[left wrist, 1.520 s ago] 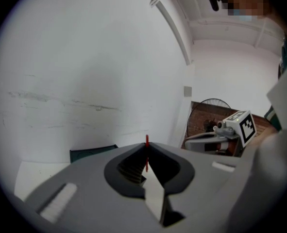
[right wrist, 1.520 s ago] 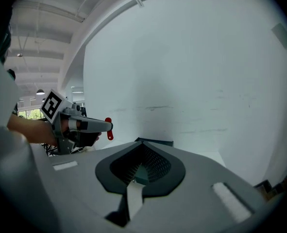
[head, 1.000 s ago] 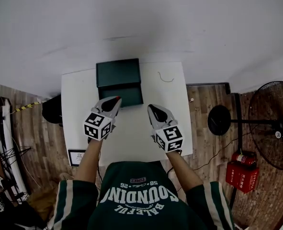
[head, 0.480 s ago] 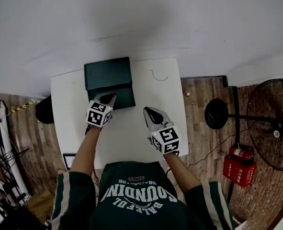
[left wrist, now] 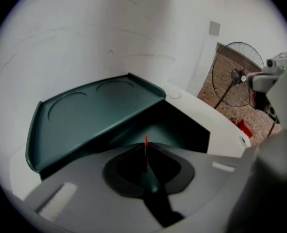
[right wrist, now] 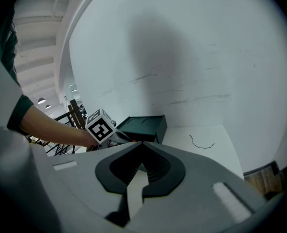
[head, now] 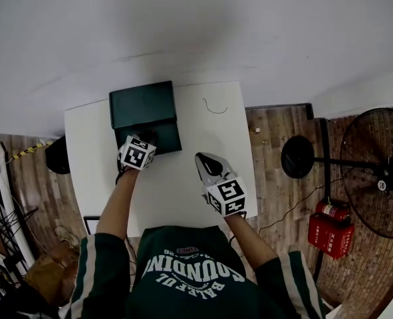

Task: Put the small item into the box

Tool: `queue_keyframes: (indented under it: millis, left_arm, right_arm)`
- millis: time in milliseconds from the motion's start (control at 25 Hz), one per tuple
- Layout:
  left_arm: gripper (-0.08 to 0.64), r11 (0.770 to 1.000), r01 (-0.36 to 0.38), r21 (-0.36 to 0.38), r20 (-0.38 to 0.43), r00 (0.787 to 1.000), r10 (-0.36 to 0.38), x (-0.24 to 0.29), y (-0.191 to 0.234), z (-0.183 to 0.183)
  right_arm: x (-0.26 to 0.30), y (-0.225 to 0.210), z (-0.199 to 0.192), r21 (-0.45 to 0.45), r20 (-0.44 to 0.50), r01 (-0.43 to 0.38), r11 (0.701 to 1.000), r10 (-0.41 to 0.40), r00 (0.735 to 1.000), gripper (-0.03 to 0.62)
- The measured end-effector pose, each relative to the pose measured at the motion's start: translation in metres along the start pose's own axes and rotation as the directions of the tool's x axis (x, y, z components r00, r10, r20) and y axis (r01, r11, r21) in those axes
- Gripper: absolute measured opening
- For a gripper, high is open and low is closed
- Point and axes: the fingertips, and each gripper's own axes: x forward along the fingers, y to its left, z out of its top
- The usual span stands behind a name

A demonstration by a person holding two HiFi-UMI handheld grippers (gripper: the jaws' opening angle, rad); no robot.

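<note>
A thin red small item (left wrist: 145, 141) was seen pinched between the closed jaws of the left gripper (left wrist: 144, 148). That gripper was held over the open dark green box (left wrist: 182, 130), whose lid (left wrist: 94, 108) was tilted up behind it. In the head view its tips were placed above the box's front part. The right gripper (right wrist: 141, 145) was seen closed on nothing above the white table (head: 209, 131), well apart from the box. The placing step was judged to be in hand. For the next move, lowering into the box and parting the left jaws would be called for.
</note>
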Motion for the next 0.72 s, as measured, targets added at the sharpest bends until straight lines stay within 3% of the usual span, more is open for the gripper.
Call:
queue_keyframes:
  millis: [320, 480, 720]
  left_arm:
    - [0.063, 1.000, -0.003, 0.013, 0.030, 1.000, 0.003, -0.014, -0.003, 0.005]
    - [0.063, 0.999, -0.033, 0.009, 0.119, 0.992, 0.032, -0.049, -0.007, 0.018]
    - [0.052, 0.999, -0.048, -0.001, 0.264, 0.963, 0.046, -0.108, -0.019, 0.037]
  right_arm:
    - [-0.001, 0.004, 0.003, -0.008, 0.006, -0.010, 1.000, 0.010, 1.000, 0.002]
    - [-0.004, 0.007, 0.013, -0.030, 0.029, 0.016, 0.999, -0.015, 0.999, 0.002]
    - [-0.008, 0.018, 0.041, -0.060, 0.095, 0.028, 0.998, -0.022, 0.995, 0.002]
